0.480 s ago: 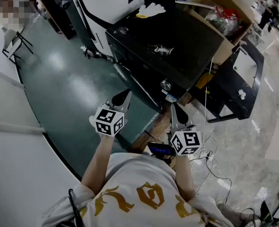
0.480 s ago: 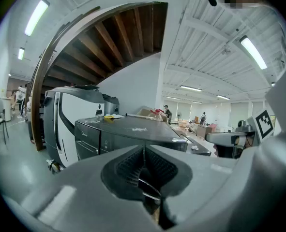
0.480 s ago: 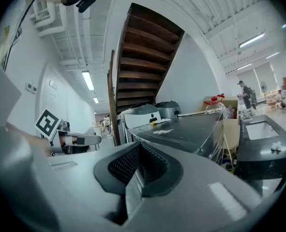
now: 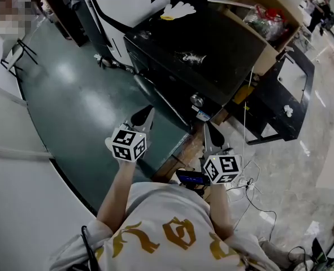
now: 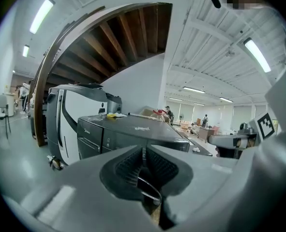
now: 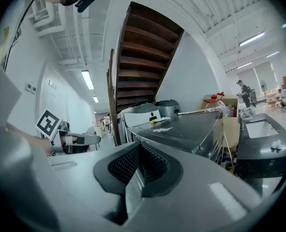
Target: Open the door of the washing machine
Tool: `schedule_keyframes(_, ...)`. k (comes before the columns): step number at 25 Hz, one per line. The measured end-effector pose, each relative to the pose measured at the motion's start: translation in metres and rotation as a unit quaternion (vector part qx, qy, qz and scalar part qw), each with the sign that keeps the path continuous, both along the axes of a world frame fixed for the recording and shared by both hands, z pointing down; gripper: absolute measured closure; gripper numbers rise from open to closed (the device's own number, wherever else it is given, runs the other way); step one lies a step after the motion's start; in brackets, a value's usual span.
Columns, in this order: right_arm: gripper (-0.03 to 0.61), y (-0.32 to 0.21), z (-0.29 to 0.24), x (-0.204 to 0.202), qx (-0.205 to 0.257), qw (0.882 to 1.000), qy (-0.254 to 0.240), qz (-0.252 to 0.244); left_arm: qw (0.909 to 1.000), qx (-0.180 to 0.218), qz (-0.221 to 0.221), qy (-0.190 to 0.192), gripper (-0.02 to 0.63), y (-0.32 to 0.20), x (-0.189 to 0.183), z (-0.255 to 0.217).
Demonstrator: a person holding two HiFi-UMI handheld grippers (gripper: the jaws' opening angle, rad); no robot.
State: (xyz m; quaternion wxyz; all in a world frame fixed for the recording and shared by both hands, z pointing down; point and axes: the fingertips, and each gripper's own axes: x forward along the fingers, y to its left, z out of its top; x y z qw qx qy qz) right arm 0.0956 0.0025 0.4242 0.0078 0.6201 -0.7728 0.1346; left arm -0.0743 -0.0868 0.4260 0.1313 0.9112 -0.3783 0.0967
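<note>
Washing machine [image 4: 212, 49]: cardboard box [image 4: 273, 56] beside, white appliance [image 4: 133, 4] behind.

Left tool [image 4: 144, 115] and right tool [image 4: 208, 132] held forward, side by side, apart; both jaw pairs closed, empty.

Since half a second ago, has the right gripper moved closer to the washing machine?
No. The right gripper stands as far below and right of the knob on the washing machine as before; only the whole head view has shifted slightly.
</note>
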Motion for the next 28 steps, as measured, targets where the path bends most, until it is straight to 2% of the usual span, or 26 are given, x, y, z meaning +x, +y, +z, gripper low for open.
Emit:
schedule_keyframes(3, 0.558, -0.001, 0.005, -0.005, -0.006, 1.000, 0.008, -0.010, 1.0000, -0.007, -0.003, 0.004, 0.588, -0.002, 0.000, 0.003)
schedule_keyframes(7, 0.557, -0.004, 0.014, -0.007, -0.022, 1.000, 0.015, -0.014, 0.9999, -0.012, -0.008, 0.001, 0.534, -0.005, -0.001, 0.010)
schedule_keyframes(13, 0.551, -0.009, 0.028, 0.000, -0.041, 0.999, 0.014, -0.008, 0.9989, -0.045, -0.012, 0.006, 0.502, -0.017, 0.002, 0.029)
schedule_keyframes(21, 0.551, -0.015, 0.060, 0.008, -0.080, 0.997, 0.015, -0.001, 0.9950, -0.096, -0.008, -0.027, 0.486, -0.033, 0.015, 0.075)
schedule_keyframes(28, 0.557, -0.025, 0.078, 0.009, -0.097, 0.995, 0.000, -0.007, 0.9886, -0.145, -0.027, -0.030, 0.486, -0.052, 0.022, 0.112)
